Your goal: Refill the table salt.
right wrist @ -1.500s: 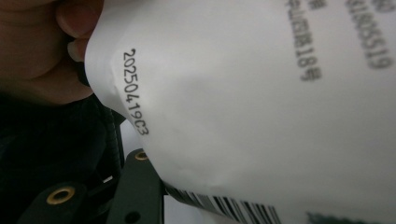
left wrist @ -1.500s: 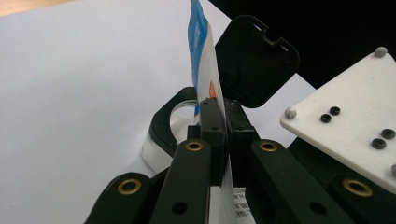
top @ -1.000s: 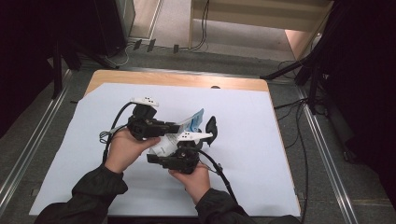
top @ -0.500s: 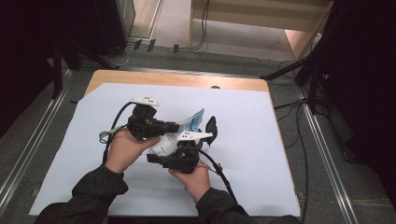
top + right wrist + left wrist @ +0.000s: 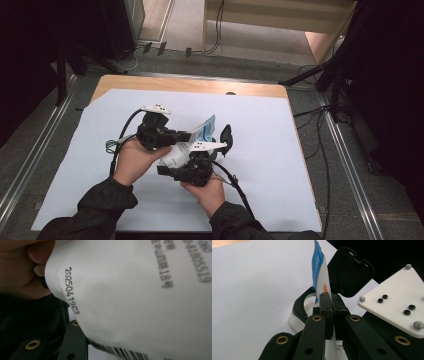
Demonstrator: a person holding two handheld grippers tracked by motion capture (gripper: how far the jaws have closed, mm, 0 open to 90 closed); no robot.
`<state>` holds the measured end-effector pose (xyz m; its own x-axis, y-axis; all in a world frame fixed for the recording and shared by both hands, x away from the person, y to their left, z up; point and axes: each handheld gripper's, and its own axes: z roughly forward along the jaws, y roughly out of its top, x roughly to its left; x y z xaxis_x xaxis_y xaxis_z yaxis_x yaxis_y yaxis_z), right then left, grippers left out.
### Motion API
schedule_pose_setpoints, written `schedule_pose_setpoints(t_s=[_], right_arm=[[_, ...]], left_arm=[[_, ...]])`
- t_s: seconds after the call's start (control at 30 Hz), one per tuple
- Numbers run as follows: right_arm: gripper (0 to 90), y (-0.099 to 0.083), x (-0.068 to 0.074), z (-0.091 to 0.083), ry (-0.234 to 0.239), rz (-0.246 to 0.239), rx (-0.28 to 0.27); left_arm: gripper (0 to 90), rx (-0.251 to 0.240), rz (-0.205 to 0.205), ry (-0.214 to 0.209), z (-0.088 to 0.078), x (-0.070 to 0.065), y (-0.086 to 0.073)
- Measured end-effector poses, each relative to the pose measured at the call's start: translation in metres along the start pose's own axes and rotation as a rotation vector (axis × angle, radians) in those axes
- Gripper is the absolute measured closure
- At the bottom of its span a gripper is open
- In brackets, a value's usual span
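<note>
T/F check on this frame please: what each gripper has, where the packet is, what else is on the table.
1. The left gripper is shut on the white and blue packet. True.
2. The packet lies flat on the white sheet. False: it is held up between the two grippers.
3. A black lid stands open behind the packet. True.
4. The printed packet face is far from the right gripper's camera. False: it sits right against it.
</note>
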<state>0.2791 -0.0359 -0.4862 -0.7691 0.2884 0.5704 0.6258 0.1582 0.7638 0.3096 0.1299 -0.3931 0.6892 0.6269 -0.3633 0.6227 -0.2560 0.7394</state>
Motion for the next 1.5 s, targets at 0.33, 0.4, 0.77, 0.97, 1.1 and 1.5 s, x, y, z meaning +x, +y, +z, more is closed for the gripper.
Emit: schedule_pose_setpoints(t_s=[0.33, 0.4, 0.77, 0.97, 1.1, 1.5], right_arm=[[62.6, 0.0, 0.0004, -0.0006, 0.007, 0.018, -0.002], [62.6, 0.0003, 0.0002, -0.0009, 0.005, 0.016, -0.003], [62.6, 0.0009, -0.0004, -0.0013, 0.003, 0.023, -0.01], [62.5, 0.0021, -0.001, -0.002, 0.008, 0.026, -0.017], [62.5, 0.0025, -0.0009, -0.0021, 0.01, 0.027, -0.018], [62.1, 0.0046, 0.0008, -0.0028, 0.013, 0.02, -0.021]], left_arm=[[90.0, 0.006, 0.011, 0.001, 0.0016, 0.0006, -0.0004], [90.0, 0.006, 0.01, -0.002, 0.0016, 0.0007, -0.0003], [89.7, -0.014, 0.003, -0.002, 0.0042, -0.0003, 0.0003], [89.6, -0.016, 0.007, 0.001, 0.0047, -0.0012, 0.0015], [89.6, -0.016, 0.008, -0.002, 0.0048, -0.001, 0.0018], [89.6, -0.024, 0.004, -0.011, 0.0047, -0.0019, 0.0036]])
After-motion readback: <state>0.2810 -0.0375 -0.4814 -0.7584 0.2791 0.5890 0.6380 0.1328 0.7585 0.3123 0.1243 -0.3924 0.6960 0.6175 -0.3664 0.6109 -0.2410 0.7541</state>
